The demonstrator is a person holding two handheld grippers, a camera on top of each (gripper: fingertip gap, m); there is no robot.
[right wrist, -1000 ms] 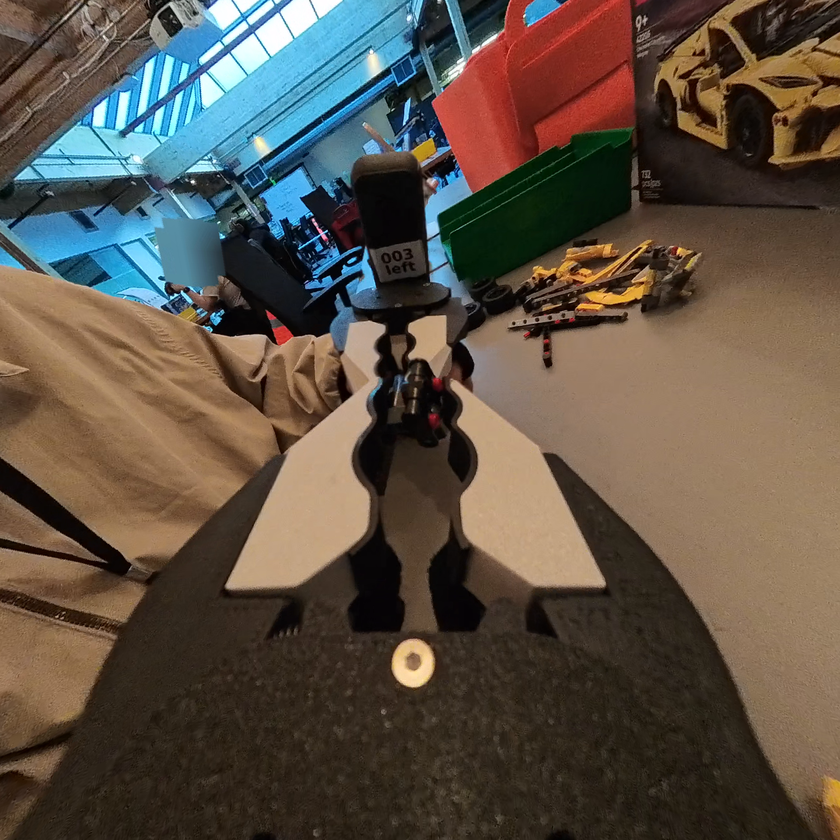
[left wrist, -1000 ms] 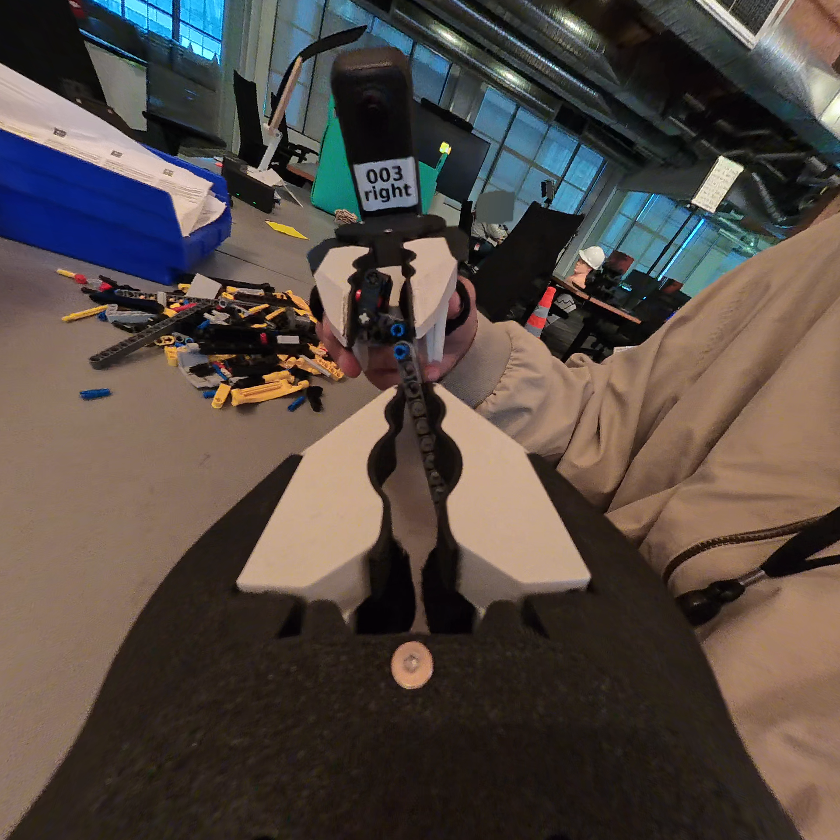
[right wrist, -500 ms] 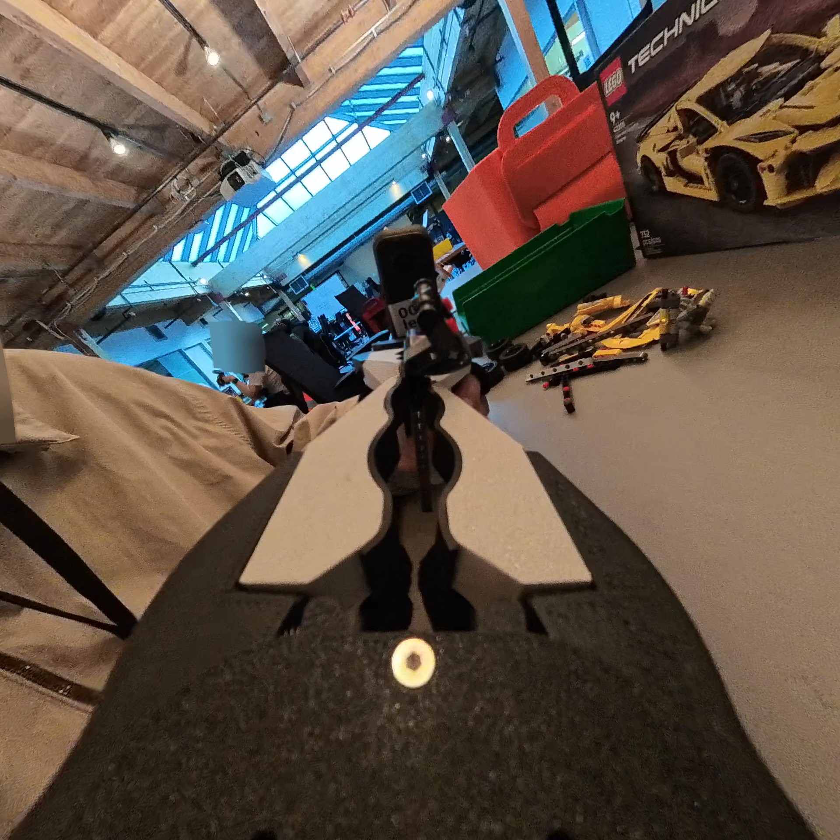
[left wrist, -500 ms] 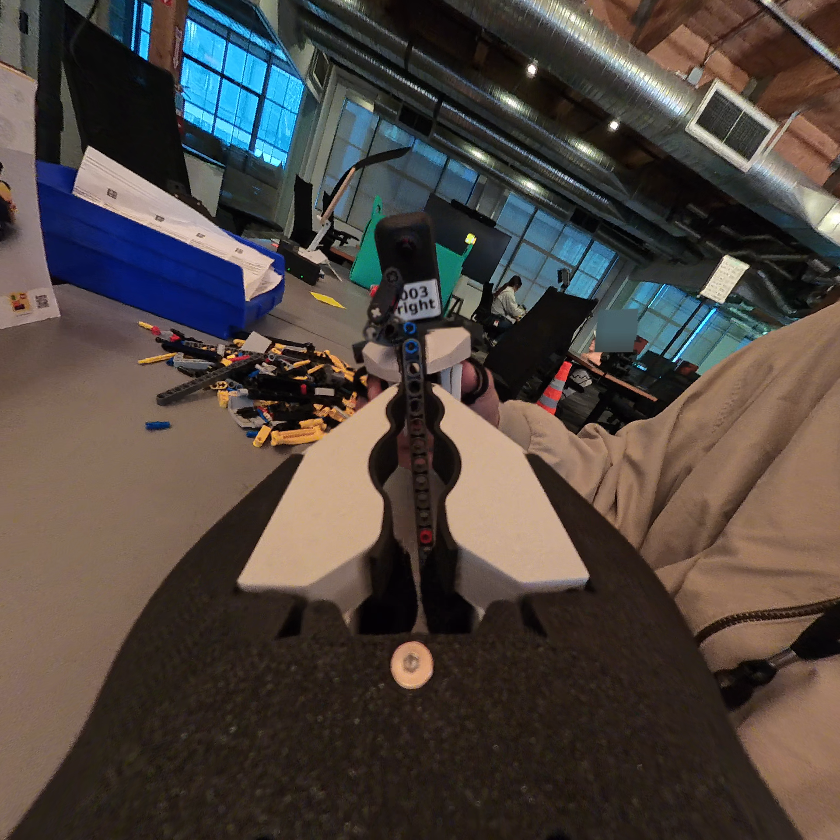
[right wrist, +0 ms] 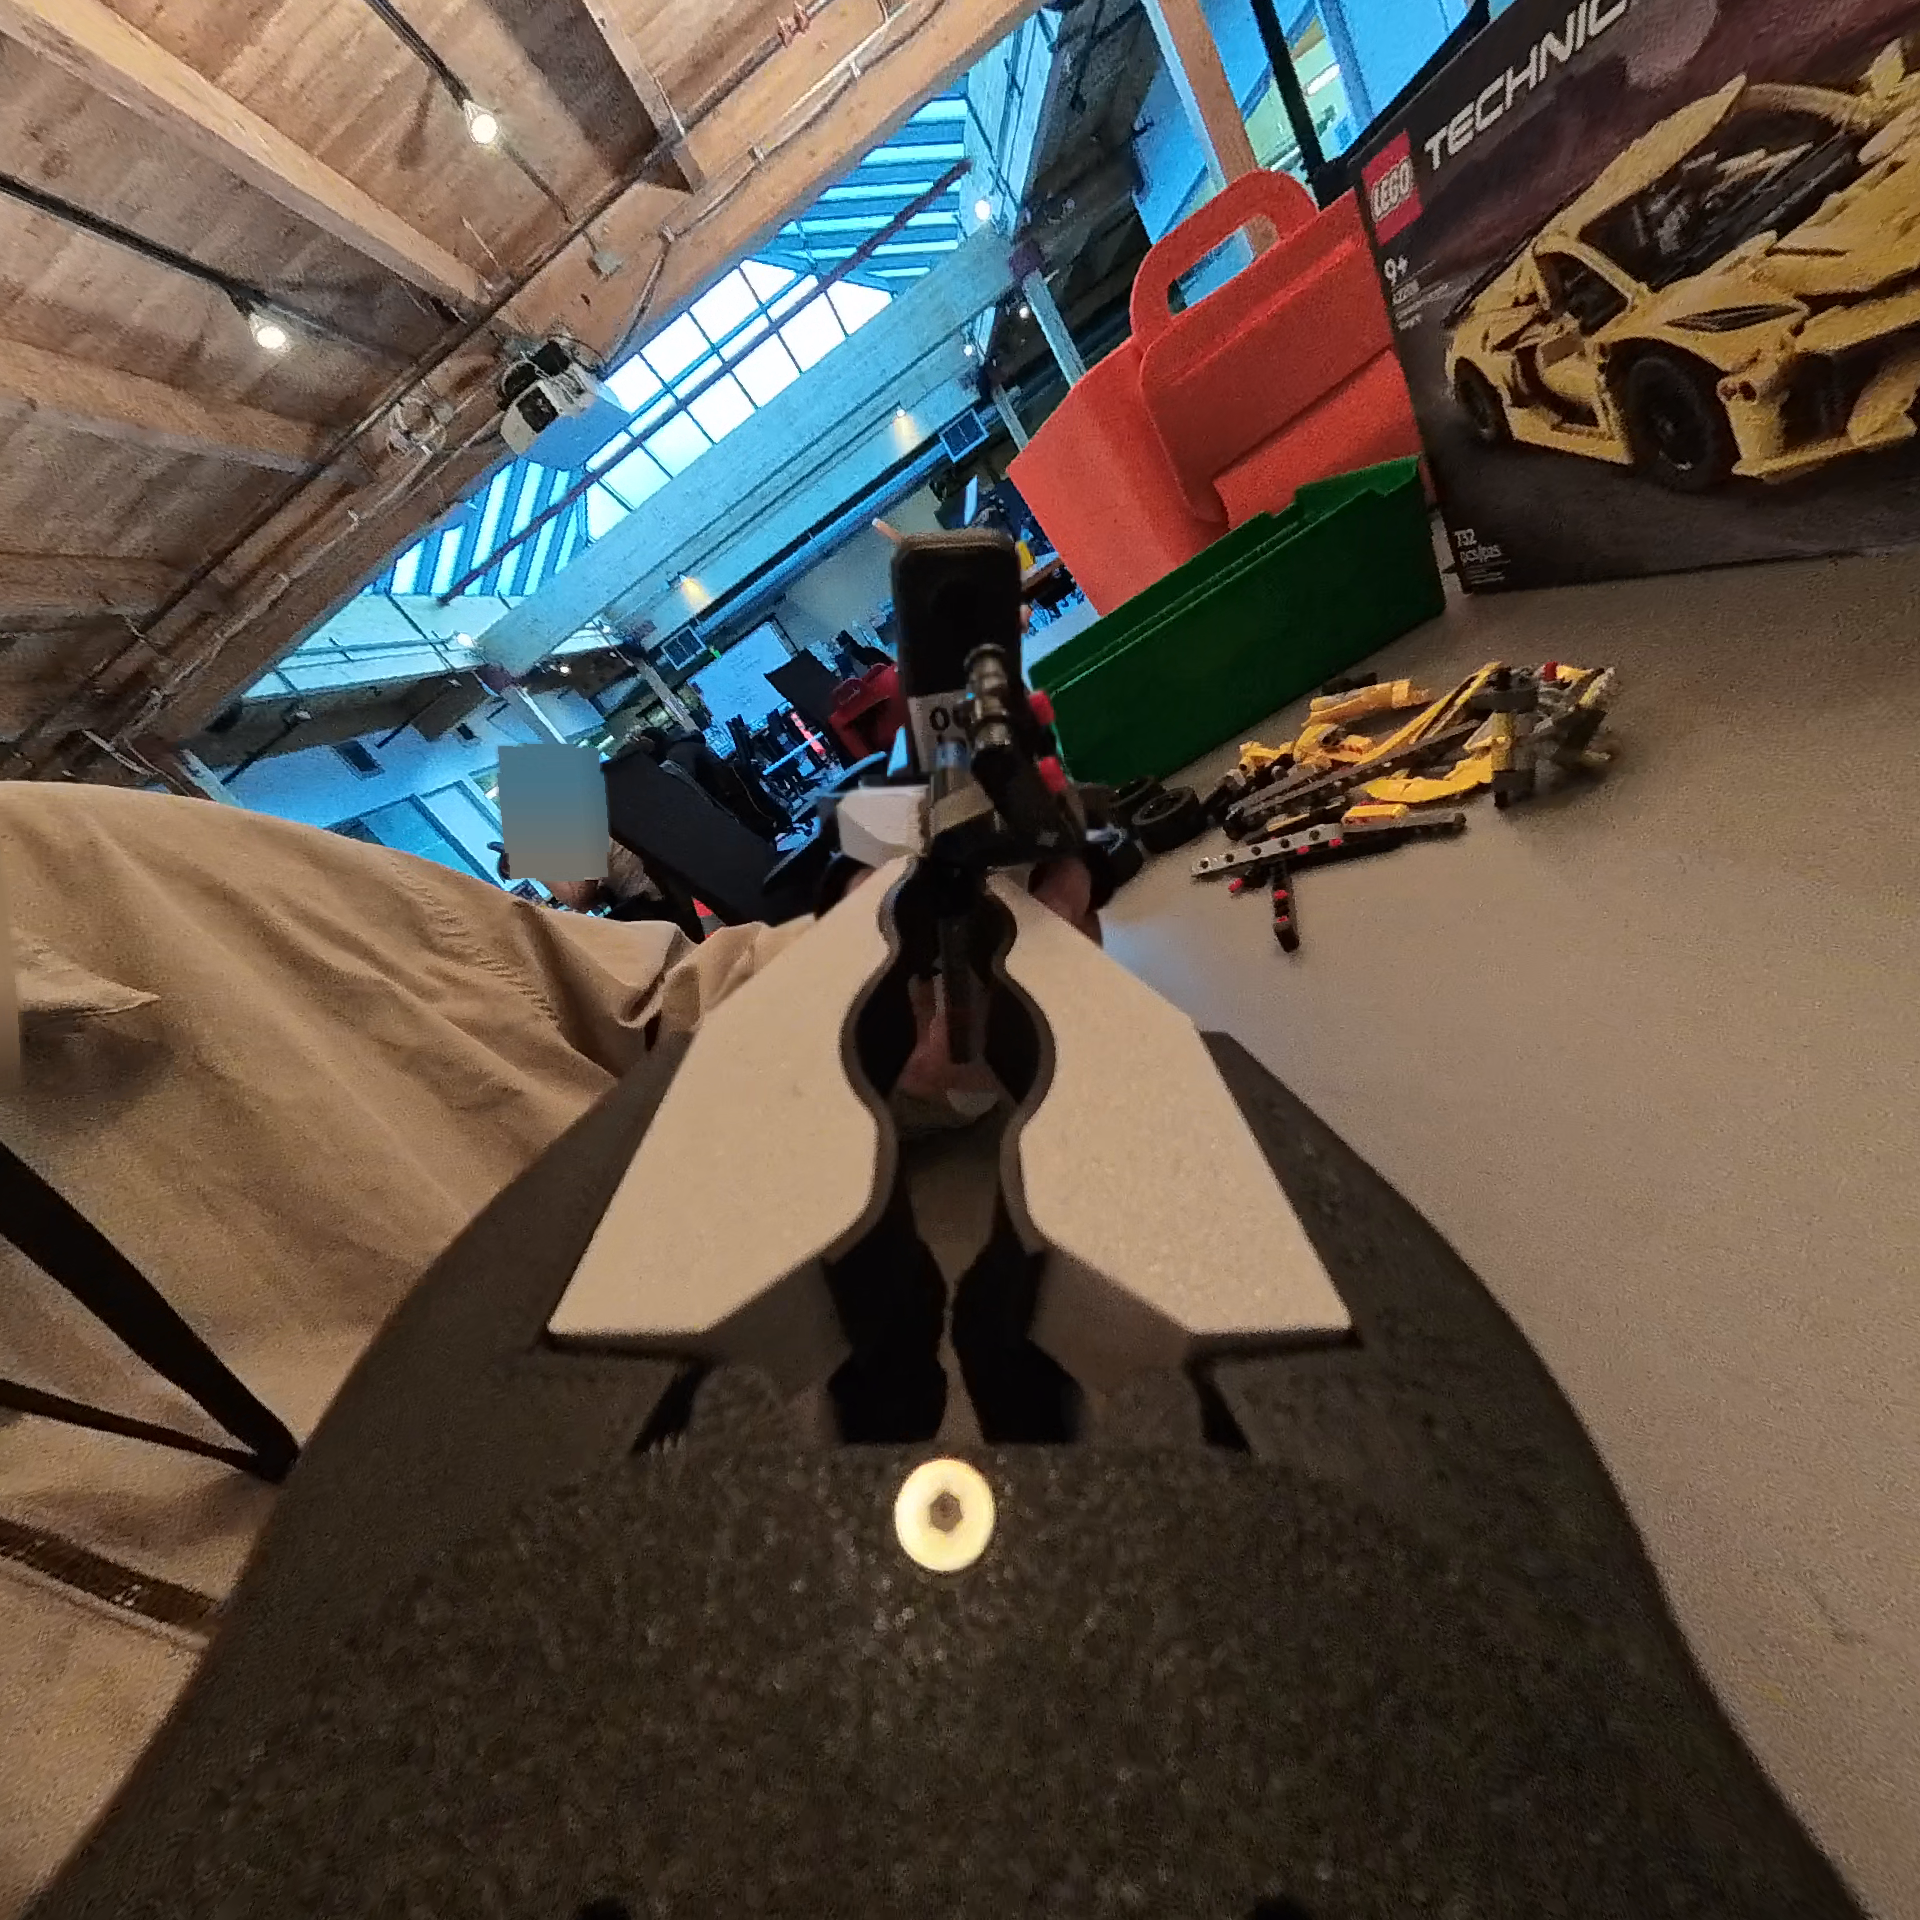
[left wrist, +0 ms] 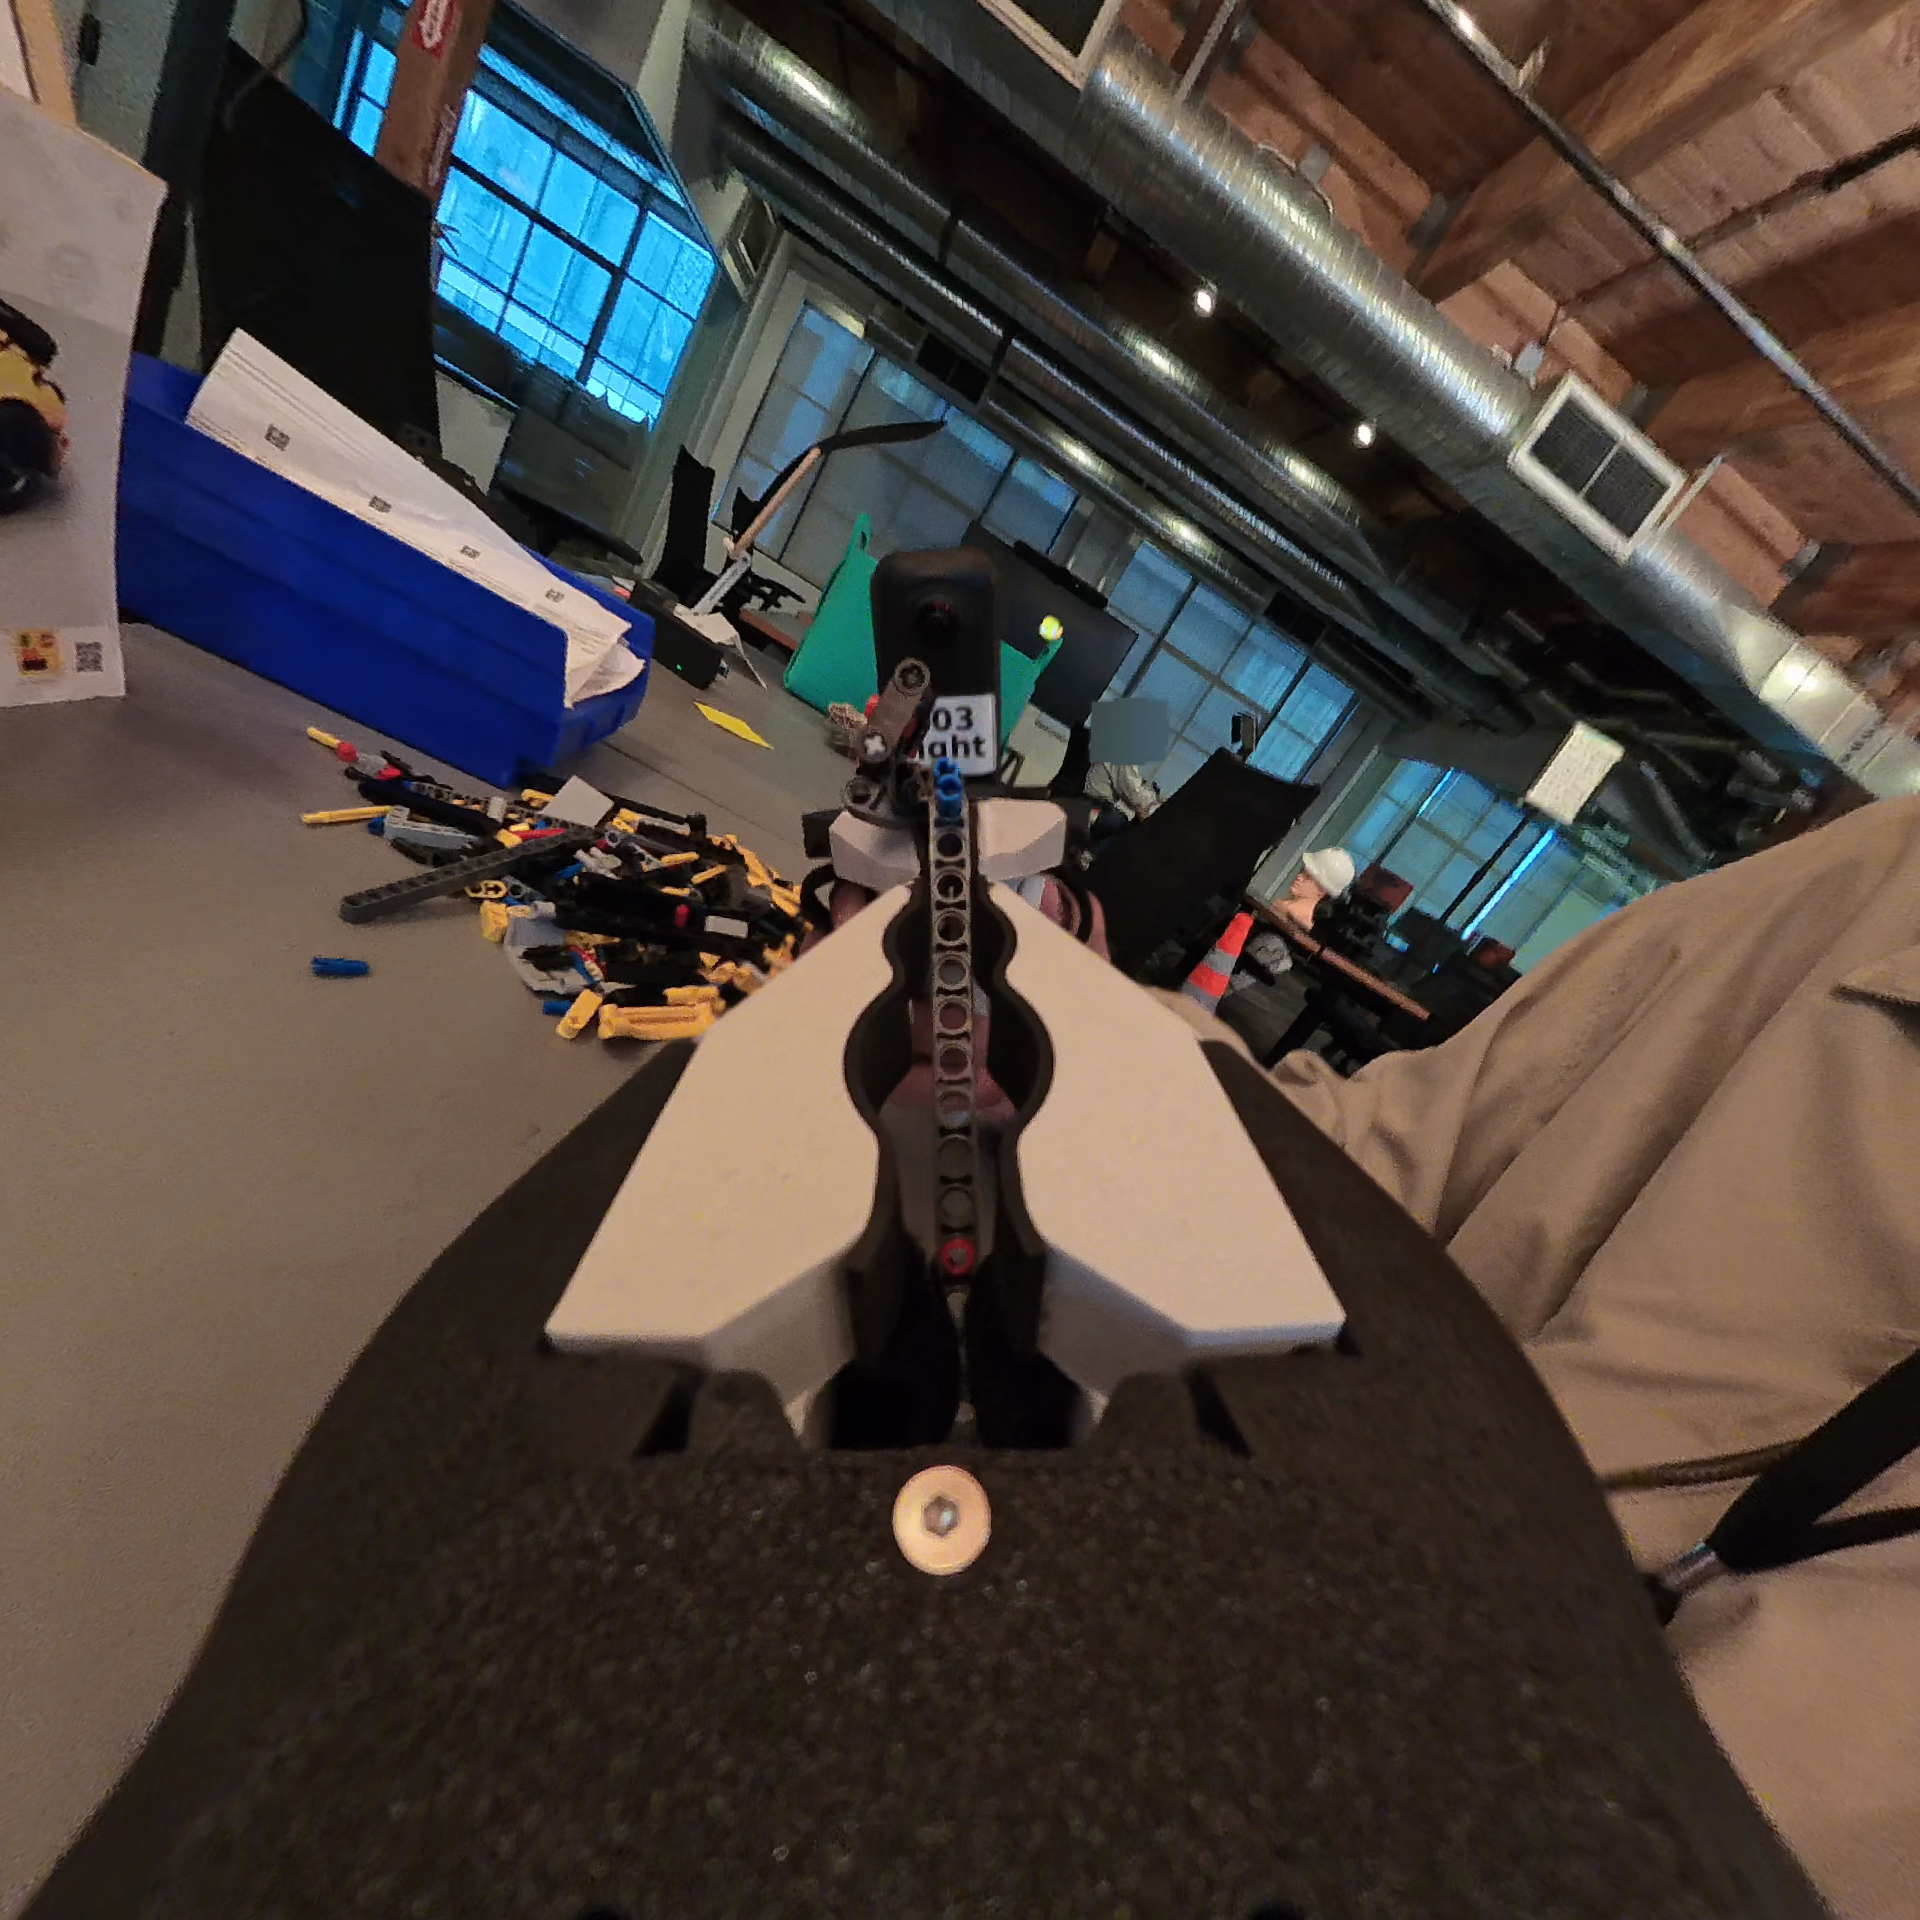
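My left gripper (left wrist: 951, 899) is shut on a long dark grey beam with holes (left wrist: 951, 1039). The beam runs along the finger gap and sticks out past the tips. A small black connector assembly (left wrist: 883, 748) with a blue pin (left wrist: 943, 774) sits at its far end. My right gripper (left wrist: 940, 836) faces me there, closed around that end. In the right wrist view, my right gripper (right wrist: 961, 894) is shut on the black assembly with red pins (right wrist: 997, 779). The beam (right wrist: 956, 987) shows edge-on in the gap. The left gripper's camera body (right wrist: 951, 613) stands just behind.
A pile of yellow and black parts (left wrist: 623, 914) lies on the grey table by a blue bin (left wrist: 343, 613) holding papers. A green bin (right wrist: 1247, 644), a red case (right wrist: 1226, 384), a toy car box (right wrist: 1662, 312) and more parts (right wrist: 1434, 769) lie to the right. A beige sleeve (left wrist: 1558, 1091) is close.
Both grippers have tilted upward and drawn apart a little. The beam has swung into line with the left finger gap, and the black assembly now stands above the right gripper's tips.
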